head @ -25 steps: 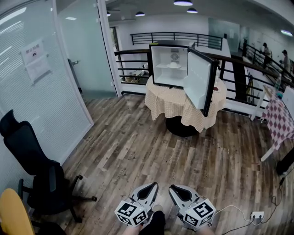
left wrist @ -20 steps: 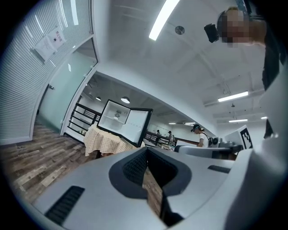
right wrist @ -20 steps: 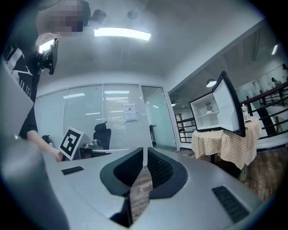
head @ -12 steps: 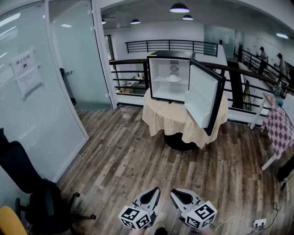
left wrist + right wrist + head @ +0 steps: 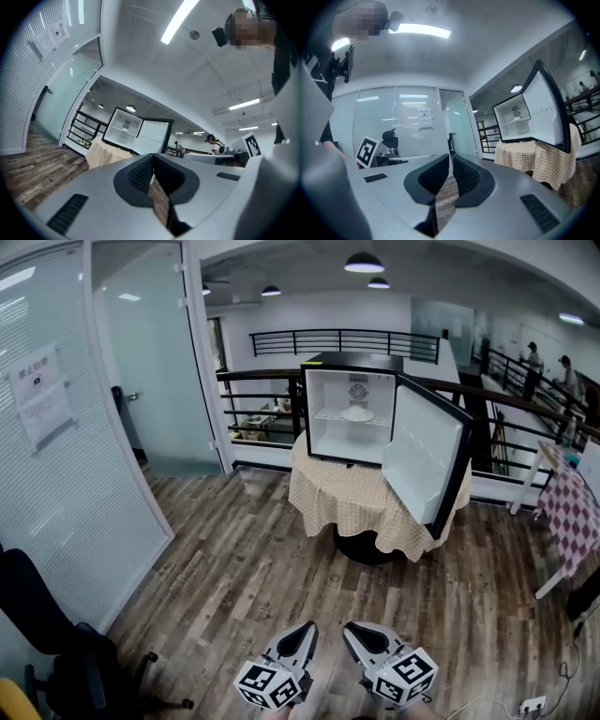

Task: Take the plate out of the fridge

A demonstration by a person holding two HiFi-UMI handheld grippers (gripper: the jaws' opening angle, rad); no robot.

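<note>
Wood-plank flooring [image 5: 272, 559] fills most of the head view, with a frosted glass partition wall [image 5: 66, 474] on the left and a black metal railing [image 5: 262, 381] behind. Well ahead of the person stands a round tabletop draped in a yellow checked cloth [image 5: 347, 498]. It carries a small black fridge with a white interior [image 5: 326, 432], whose door [image 5: 422, 460] hangs wide open to the right. A pale, shallow plate [image 5: 357, 413] sits on the fridge's upper shelf, towards the back.

Low in the head view, the left tongs [image 5: 307, 627] and right tongs [image 5: 352, 628] are held side by side, pointing at the fridge and well apart from it. Each gripper view shows its two jaws drawn together at the tips with only floor behind the slit, so both are closed on nothing.

The step in hand looks like the approach, with nothing of the task done yet. To do it well, one pair of tongs should probably spread before entering the fridge, come in level with the shelf, take the plate by its near rim and keep clear of the door edge.

The plate is too small to tell whether anything lies on it. The fridge's lower compartment is hard to read, and the person's hands are cut off at the bottom edge.
</note>
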